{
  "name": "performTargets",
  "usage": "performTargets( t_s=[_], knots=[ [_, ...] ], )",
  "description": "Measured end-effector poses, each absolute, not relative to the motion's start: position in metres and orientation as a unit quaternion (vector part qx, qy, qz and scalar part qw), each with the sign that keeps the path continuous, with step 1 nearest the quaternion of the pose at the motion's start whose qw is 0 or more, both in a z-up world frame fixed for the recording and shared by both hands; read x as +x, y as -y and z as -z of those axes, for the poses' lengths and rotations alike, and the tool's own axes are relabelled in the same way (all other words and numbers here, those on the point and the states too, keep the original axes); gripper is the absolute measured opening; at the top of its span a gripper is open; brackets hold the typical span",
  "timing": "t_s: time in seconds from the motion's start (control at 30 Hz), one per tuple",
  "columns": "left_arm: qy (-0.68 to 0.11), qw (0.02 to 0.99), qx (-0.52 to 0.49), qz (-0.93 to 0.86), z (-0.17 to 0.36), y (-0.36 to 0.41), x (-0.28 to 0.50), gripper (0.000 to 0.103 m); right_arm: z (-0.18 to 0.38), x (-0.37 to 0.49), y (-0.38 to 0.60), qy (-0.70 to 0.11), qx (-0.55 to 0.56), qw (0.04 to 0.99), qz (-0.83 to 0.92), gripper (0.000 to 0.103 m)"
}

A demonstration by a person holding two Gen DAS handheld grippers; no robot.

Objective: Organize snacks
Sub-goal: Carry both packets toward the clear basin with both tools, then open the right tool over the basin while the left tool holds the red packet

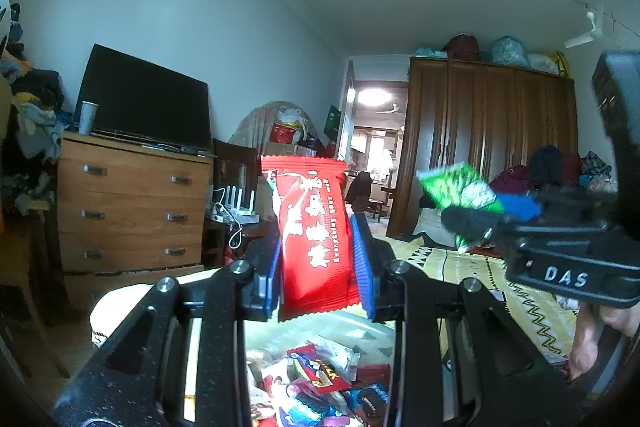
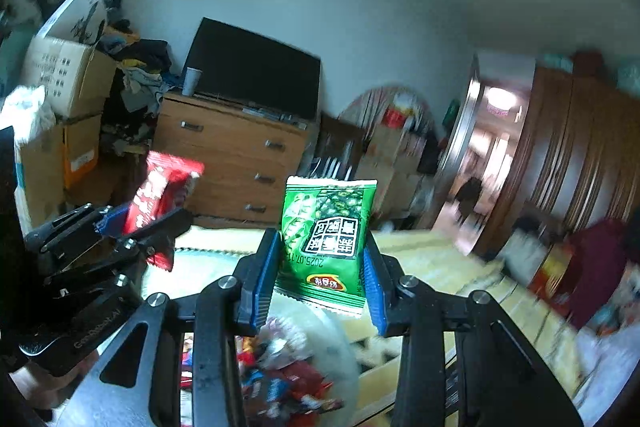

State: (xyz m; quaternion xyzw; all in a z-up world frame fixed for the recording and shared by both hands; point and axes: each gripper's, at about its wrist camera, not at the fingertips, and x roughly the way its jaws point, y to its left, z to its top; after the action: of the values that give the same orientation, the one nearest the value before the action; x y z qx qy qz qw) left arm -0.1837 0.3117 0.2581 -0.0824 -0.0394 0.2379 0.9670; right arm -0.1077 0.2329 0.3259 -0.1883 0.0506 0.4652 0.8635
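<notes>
At far left of the room, seen from the left wrist view, a wooden dresser (image 1: 132,207) is stood against the wall, with a dark television (image 1: 148,99) and a grey cup (image 1: 87,117) set on its top. Just right of it, at the centre of that view, a red snack packet (image 1: 310,239) is held upright in the left gripper (image 1: 320,267), whose jaws are narrowed and pressed against the packet's two sides. Below the packet, a heap of mixed snacks (image 1: 320,383) is seen in a clear plastic bag (image 1: 360,331) lying on the patterned bed (image 1: 460,267). Further right, a brown wardrobe (image 1: 488,139) is seen, with bundles stacked on top. At the right edge, the right gripper (image 2: 324,267) is held up beside the left one, and a green snack packet (image 2: 326,243) is clamped between its jaws, which are set a little wider than the left pair. In the right wrist view this green packet is shown upright with its printing upside down, above the same bag of snacks. Both packets are held in the air, well apart from each other.
</notes>
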Motion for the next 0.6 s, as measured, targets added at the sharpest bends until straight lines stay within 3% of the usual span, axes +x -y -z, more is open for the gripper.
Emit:
performTargets(
  t_s=[0.37, 0.6],
  knots=[
    [0.031, 0.967, -0.085, -0.236, -0.254, -0.310, -0.180, 0.032, -0.299, -0.046, -0.233, -0.208, -0.098, 0.839, -0.493, 0.042],
    [-0.014, 0.967, -0.084, -0.241, -0.249, -0.310, -0.166, 0.032, -0.285, -0.031, -0.234, -0.249, -0.082, 0.827, -0.498, 0.042]
  ],
)
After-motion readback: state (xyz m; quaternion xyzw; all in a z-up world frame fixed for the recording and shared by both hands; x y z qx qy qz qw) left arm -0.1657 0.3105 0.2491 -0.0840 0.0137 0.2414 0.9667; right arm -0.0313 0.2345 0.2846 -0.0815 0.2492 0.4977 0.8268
